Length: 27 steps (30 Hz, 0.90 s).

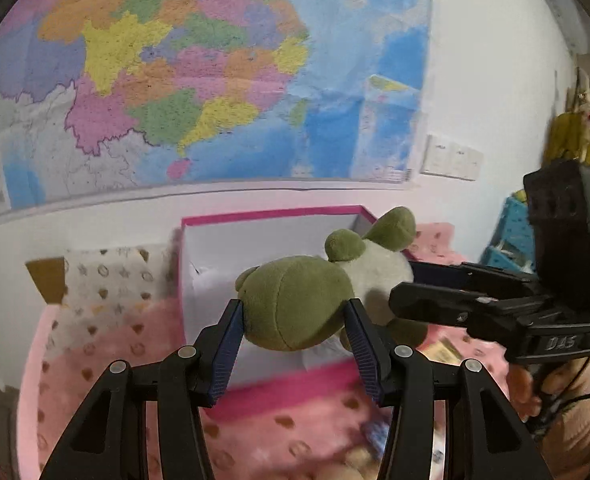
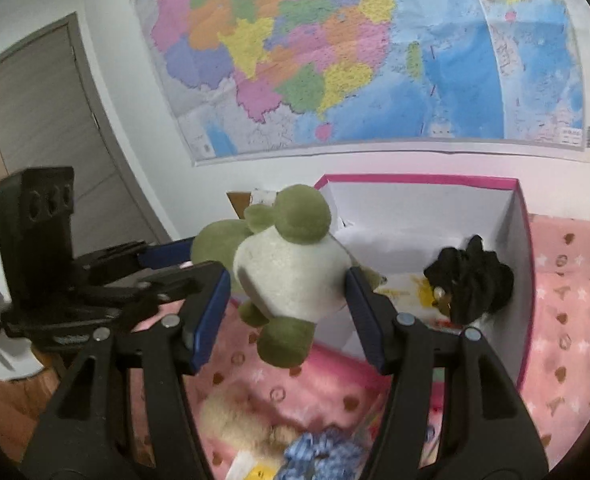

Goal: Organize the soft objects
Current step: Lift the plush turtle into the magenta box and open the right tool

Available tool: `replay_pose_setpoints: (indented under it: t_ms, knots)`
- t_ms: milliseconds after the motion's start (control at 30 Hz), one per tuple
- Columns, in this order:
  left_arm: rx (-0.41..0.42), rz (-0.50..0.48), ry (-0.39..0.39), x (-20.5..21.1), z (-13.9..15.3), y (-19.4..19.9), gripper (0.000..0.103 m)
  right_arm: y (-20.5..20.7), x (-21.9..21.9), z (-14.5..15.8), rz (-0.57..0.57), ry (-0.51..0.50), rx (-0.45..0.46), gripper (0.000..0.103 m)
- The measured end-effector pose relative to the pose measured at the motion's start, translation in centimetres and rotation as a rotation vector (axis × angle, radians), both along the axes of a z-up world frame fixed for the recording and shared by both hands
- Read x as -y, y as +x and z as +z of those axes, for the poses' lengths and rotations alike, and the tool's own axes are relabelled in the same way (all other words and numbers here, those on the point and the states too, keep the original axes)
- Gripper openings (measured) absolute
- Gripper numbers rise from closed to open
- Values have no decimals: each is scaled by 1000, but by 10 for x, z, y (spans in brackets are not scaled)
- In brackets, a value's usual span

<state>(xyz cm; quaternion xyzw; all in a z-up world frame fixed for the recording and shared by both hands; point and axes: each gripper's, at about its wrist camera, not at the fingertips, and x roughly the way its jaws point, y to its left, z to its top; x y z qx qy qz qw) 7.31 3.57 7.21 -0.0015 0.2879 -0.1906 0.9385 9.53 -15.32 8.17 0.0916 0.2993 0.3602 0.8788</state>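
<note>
Green-and-cream plush frog [image 1: 295,304]: left wrist view, left tool [image 1: 293,338] pinches its head above the pink-rimmed box [image 1: 271,213]. Right wrist view, right tool [image 2: 289,310] clamps its pale belly; black soft item [image 2: 471,280] lies inside the box, pink blanket [image 2: 571,300] beneath.

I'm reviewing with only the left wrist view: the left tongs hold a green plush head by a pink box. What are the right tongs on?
Observer: The right tongs clamp the plush at its white belly.
Operator: Is anything in the box already?
Observer: Yes, a black item lies in the right corner of the box.
Operator: What's off to the left?
Observer: A grey door, beyond the map wall.
</note>
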Motion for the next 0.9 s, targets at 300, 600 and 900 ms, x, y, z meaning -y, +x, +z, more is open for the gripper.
replay_pose_setpoints:
  t_ms: [300, 600, 900]
  knots:
    - [-76, 58, 24, 2, -13, 75, 53, 75, -8, -5, -1, 16, -92, 62]
    - [-161, 125, 95, 11, -36, 126, 42, 117, -42, -13, 4, -66, -125, 56]
    - [-169, 135, 56, -11, -48, 105, 43, 94, -18, -30, 20, -81, -180, 56]
